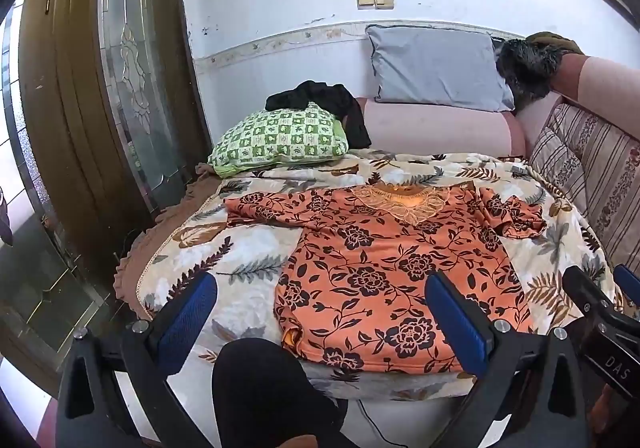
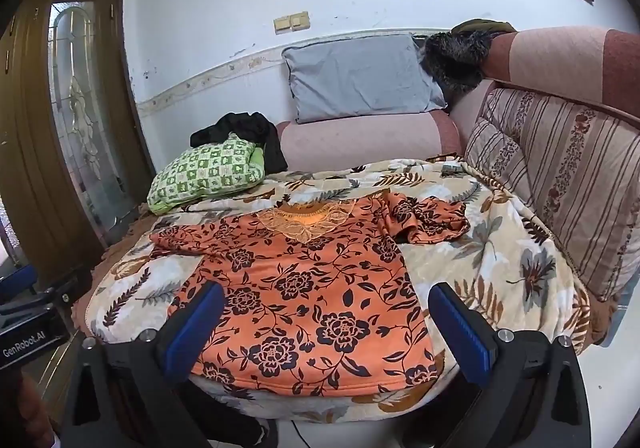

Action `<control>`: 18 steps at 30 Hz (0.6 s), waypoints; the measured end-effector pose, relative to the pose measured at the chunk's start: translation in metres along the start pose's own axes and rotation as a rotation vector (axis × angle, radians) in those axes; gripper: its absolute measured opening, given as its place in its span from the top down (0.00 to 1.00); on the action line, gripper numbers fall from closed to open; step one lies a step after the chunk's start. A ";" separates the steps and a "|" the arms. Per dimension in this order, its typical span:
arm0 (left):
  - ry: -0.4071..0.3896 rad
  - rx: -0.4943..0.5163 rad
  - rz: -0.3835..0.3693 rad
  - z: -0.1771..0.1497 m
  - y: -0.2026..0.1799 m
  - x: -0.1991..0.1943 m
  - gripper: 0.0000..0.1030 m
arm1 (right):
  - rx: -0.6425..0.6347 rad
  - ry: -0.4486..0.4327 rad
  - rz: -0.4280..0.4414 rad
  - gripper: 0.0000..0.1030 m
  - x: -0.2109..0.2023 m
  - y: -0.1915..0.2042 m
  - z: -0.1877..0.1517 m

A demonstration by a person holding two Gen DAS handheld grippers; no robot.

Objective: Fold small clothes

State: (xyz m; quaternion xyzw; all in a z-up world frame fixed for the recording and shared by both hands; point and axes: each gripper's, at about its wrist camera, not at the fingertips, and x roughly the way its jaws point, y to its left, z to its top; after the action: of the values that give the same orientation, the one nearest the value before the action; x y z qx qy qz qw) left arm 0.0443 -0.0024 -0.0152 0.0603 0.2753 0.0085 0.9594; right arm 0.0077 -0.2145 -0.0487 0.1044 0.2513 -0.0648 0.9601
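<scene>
Both wide-open grippers, left gripper [image 1: 320, 312] and right gripper [image 2: 326, 318], are hovering at six o'clock of the flat orange shirt [image 2: 304, 288], so I am aiming to pinch its sleeves evenly.

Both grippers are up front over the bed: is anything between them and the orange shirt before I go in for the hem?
Nothing visible. The orange shirt lies flat on the floral blanket, its hem toward both open grippers, left and right. The green pillow and black cloth sit beyond the collar, off the shirt.
</scene>
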 end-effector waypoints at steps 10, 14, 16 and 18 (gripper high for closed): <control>0.007 0.005 0.001 -0.001 0.002 0.003 0.00 | -0.002 0.007 0.001 0.00 0.000 0.002 0.001; 0.017 0.007 0.007 -0.002 0.000 0.010 0.00 | -0.007 0.008 0.003 0.00 0.001 0.002 0.000; 0.025 0.006 0.009 -0.001 -0.001 0.014 0.00 | -0.007 0.007 0.005 0.00 0.001 0.001 -0.002; 0.032 0.008 0.011 -0.001 -0.001 0.018 0.00 | -0.011 0.008 0.006 0.00 0.004 0.001 -0.001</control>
State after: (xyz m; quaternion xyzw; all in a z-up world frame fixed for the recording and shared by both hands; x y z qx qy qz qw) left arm 0.0592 -0.0026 -0.0263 0.0655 0.2901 0.0134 0.9547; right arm 0.0109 -0.2139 -0.0513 0.0999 0.2552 -0.0603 0.9598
